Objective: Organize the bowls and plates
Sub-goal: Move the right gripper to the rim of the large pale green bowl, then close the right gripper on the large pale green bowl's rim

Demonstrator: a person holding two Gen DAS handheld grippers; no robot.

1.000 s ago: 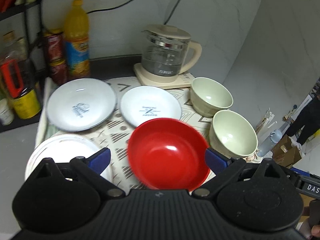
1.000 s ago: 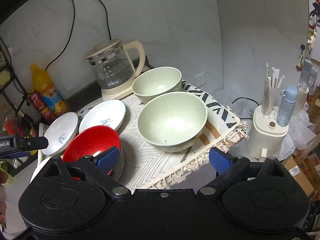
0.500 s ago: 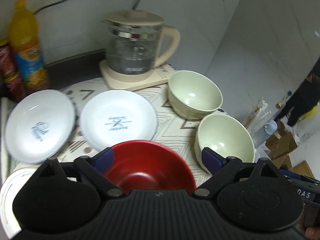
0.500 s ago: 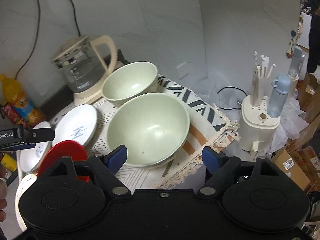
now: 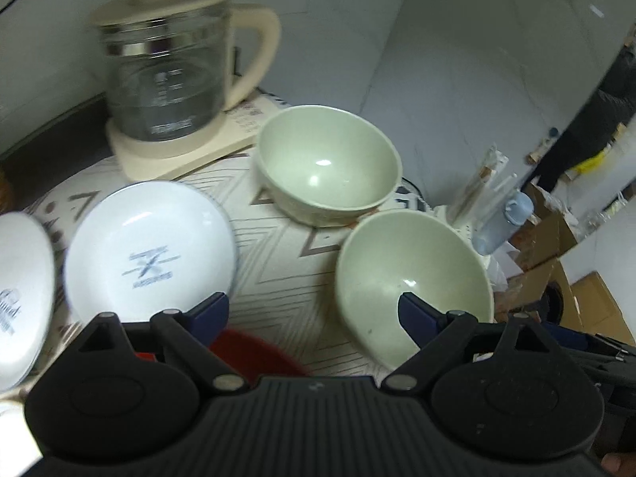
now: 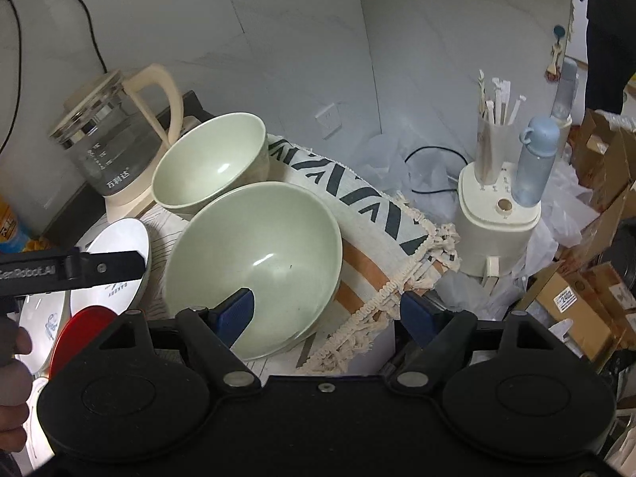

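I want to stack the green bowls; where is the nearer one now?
The nearer green bowl sits on the patterned cloth near its fringed edge, just in front of the other green bowl, between the right tongs' fingers in that view.

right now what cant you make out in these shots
- Red bowl: left wrist view, mostly hidden behind the left gripper.
- Leftmost white plate: left wrist view, cut by the frame edge.
- Kettle: left wrist view, motion-blurred, label unreadable.
- Second white plate: right wrist view, partly covered by the other gripper's body.
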